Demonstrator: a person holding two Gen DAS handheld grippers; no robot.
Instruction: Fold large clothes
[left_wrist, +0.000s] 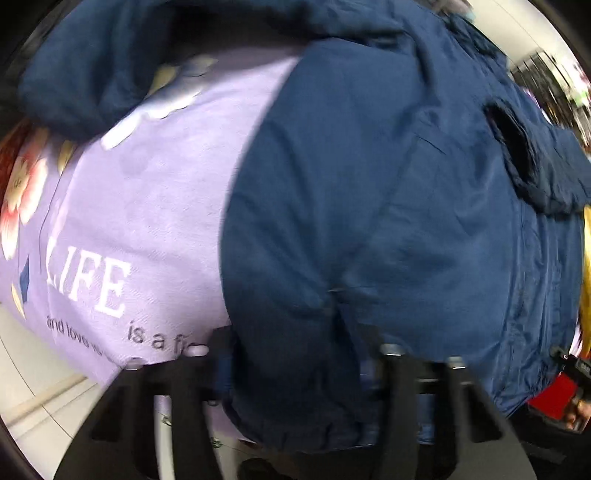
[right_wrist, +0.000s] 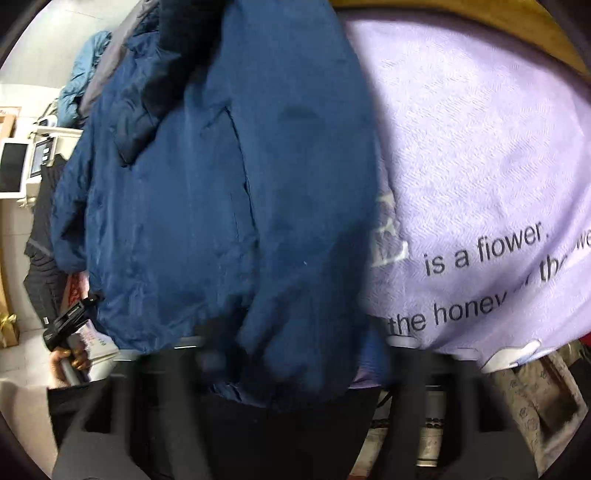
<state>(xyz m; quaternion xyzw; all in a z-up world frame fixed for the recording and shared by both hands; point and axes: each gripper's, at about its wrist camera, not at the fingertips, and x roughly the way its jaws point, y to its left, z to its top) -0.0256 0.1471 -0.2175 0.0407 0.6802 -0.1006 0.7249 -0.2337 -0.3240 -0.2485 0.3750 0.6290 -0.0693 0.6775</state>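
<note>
The navy jacket (left_wrist: 369, 206) lies on the lilac printed sheet (left_wrist: 147, 206) (lettering visible). Its hem bunches between both claws, left (left_wrist: 295, 373) and right (right_wrist: 295, 365); actual grip I cannot tell.

A lilac bedspread (left_wrist: 155, 206) covers the bed, printed with flowers (left_wrist: 22, 195) and the words "LIFE is a flower" (right_wrist: 487, 251) in white and dark letters. Directly on it lies a navy blue padded jacket (left_wrist: 369, 206), spread wide, its hem bunched at the near edge. Pale floor tiles (left_wrist: 33, 373) show past the spread's edge.
</note>
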